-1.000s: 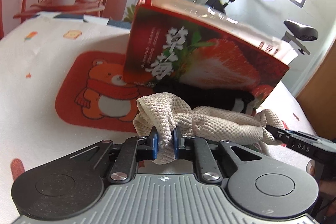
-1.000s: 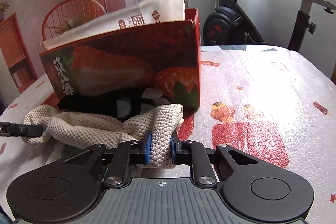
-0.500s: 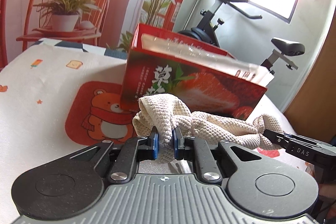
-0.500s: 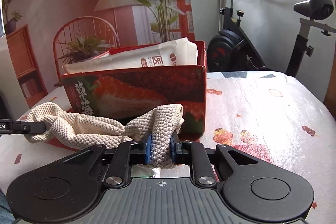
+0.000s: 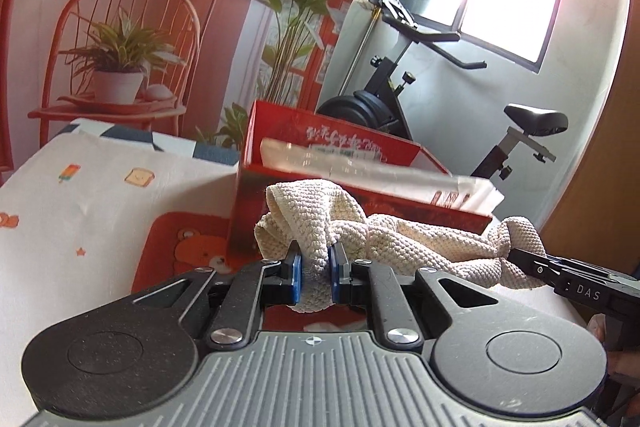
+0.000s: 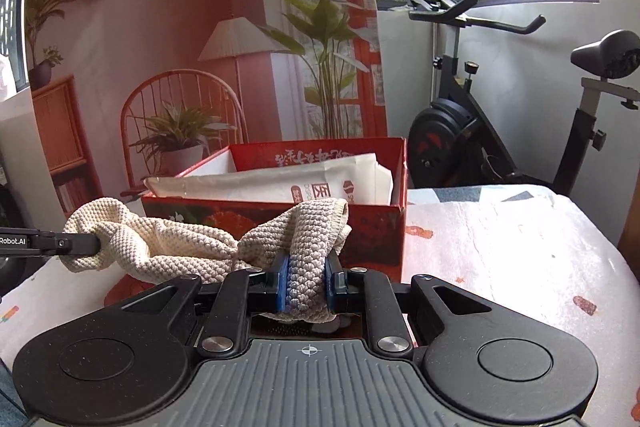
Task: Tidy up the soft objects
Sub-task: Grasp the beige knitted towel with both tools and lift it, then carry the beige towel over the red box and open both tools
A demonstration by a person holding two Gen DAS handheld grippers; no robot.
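- Left gripper (image 5: 315,269) was clamped on one end of the cream knit cloth (image 5: 400,235).
- Right gripper (image 6: 307,281) was clamped on the other end.
- Cloth hung stretched between them, in front of the red strawberry box (image 6: 376,227), above the table (image 6: 500,239).

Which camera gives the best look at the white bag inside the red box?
The right wrist view: the white bag lies sharp, its printing visible, inside the red box. In the left wrist view it is blurred.
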